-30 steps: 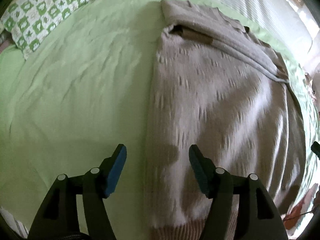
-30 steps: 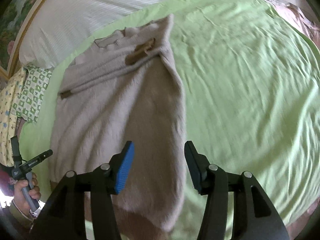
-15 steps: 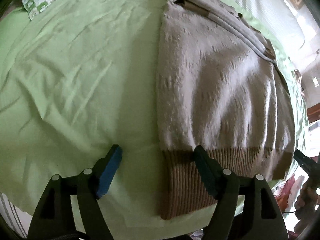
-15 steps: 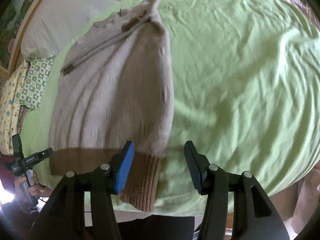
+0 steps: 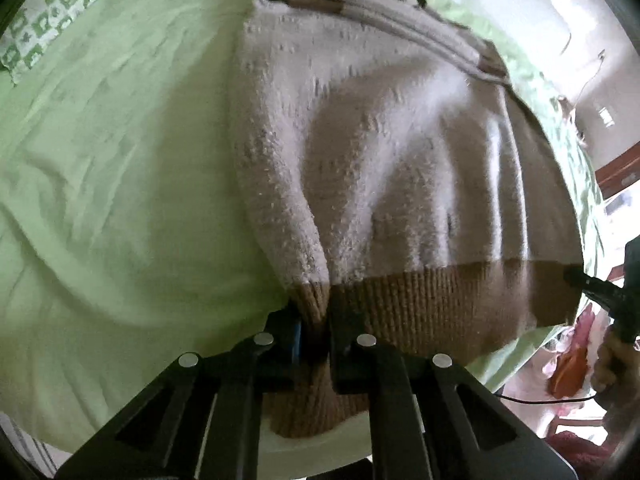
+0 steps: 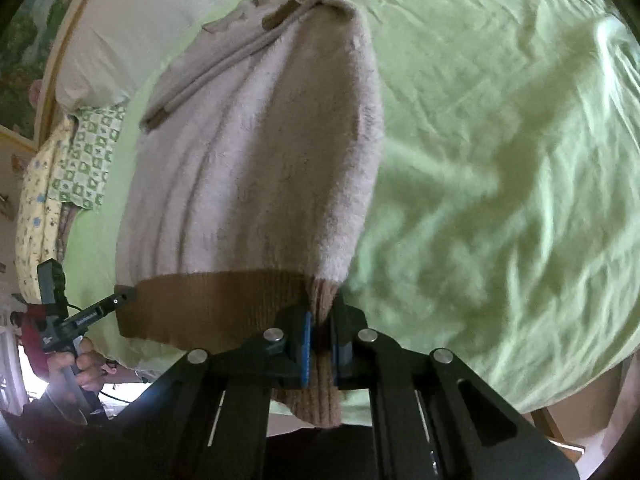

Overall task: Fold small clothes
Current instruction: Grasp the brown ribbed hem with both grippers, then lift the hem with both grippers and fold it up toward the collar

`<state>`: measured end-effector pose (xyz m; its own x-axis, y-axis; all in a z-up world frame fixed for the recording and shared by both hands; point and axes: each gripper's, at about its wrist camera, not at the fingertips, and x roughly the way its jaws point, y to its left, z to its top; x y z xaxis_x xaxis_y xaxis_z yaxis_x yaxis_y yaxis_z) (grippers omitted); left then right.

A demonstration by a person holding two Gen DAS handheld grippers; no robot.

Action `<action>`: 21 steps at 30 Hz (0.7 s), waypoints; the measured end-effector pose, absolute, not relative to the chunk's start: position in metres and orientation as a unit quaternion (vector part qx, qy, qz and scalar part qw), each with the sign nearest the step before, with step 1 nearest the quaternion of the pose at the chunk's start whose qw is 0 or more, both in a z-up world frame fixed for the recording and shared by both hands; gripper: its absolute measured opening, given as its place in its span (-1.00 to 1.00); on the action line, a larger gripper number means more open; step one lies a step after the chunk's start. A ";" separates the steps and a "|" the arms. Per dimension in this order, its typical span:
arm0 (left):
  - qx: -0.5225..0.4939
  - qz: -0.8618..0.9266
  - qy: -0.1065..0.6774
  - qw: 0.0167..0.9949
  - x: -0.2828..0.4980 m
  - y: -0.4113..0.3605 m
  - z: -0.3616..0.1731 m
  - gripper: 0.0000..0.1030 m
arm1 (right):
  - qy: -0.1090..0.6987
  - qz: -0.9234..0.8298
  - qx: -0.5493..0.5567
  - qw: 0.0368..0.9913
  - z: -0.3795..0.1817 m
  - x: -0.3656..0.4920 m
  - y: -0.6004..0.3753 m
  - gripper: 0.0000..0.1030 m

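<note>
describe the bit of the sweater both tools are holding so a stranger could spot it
On the green bedsheet lies a pale knit sweater. Along its near edge runs the ribbed brown hem, darker than the body, with the left tool and right tool clamped on its corners.

A pale beige knit sweater (image 5: 400, 152) lies flat on the bed, sleeves folded across its top. Its brown ribbed hem (image 6: 224, 300) hangs at the near edge, both corners bunched up.

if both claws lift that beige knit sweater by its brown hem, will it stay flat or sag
The beige knit sweater will likely sag: it already bunches at the left claw and right claw. Its thick fuzzy knit probably grips, not slips, on the green bedsheet.
</note>
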<state>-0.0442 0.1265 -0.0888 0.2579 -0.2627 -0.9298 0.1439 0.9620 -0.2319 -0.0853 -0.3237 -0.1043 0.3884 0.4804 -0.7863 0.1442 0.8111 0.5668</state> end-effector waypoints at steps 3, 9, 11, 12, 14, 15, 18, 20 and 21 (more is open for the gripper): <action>-0.069 -0.139 0.578 0.801 -0.057 0.135 -0.075 -0.87 | 0.527 0.111 0.301 0.787 -0.095 -0.098 -0.340 -0.86; -0.109 -0.160 0.549 0.813 -0.056 0.140 -0.042 -0.88 | 0.497 0.137 0.331 0.790 -0.074 -0.109 -0.363 -0.87; -0.123 -0.166 0.535 0.819 -0.048 0.142 -0.029 -0.87 | 0.476 0.154 0.351 0.791 -0.065 -0.104 -0.367 -0.87; -0.130 -0.170 0.524 0.825 -0.042 0.144 -0.020 -0.87 | 0.463 0.163 0.361 0.793 -0.058 -0.099 -0.367 -0.87; -0.135 -0.172 0.504 0.836 -0.027 0.145 -0.003 -0.87 | 0.436 0.178 0.371 0.800 -0.042 -0.082 -0.367 -0.87; -0.136 -0.174 0.492 0.842 -0.017 0.144 0.006 -0.87 | 0.426 0.183 0.373 0.804 -0.035 -0.074 -0.367 -0.87; -0.140 -0.177 0.459 0.859 0.018 0.139 0.029 -0.87 | 0.383 0.196 0.382 0.818 -0.010 -0.037 -0.371 -0.87; -0.136 -0.172 0.443 0.869 0.043 0.134 0.042 -0.87 | 0.364 0.198 0.389 0.823 0.001 -0.012 -0.371 -0.87; -0.135 -0.171 0.434 0.874 0.058 0.134 0.048 -0.87 | 0.354 0.197 0.391 0.826 0.006 0.003 -0.373 -0.87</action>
<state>0.0583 0.1338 0.0480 0.5653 -0.4157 -0.7125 0.1811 0.9052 -0.3844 0.0029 -0.3733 0.0063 0.6716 0.6028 -0.4308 -0.0495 0.6166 0.7857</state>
